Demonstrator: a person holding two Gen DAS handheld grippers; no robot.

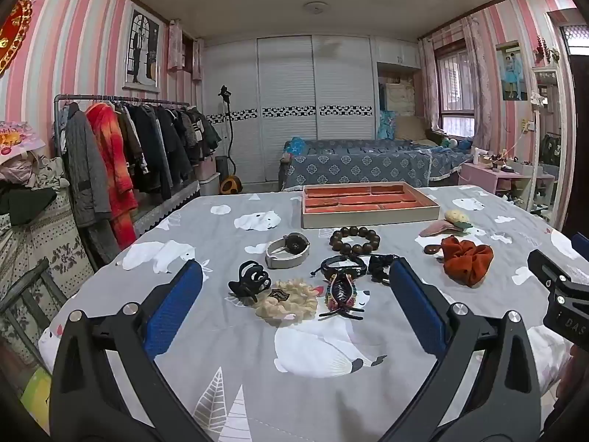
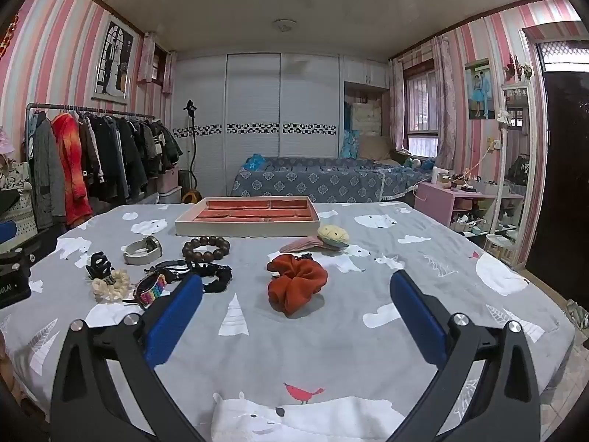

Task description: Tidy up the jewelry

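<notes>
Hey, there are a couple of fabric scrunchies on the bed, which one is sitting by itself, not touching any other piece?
The rust-orange scrunchie. It lies alone on the bedspread, while the cream scrunchie is bunched against the black claw clip.

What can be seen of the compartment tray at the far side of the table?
The compartment tray is a shallow rectangular box with pale cream outer walls and an orange-red, velvety-looking lining split by ridges into several compartments. It lies flat on the bear-print cloth, every visible compartment empty. The wooden bead bracelet lies just in front, not touching it.
</notes>
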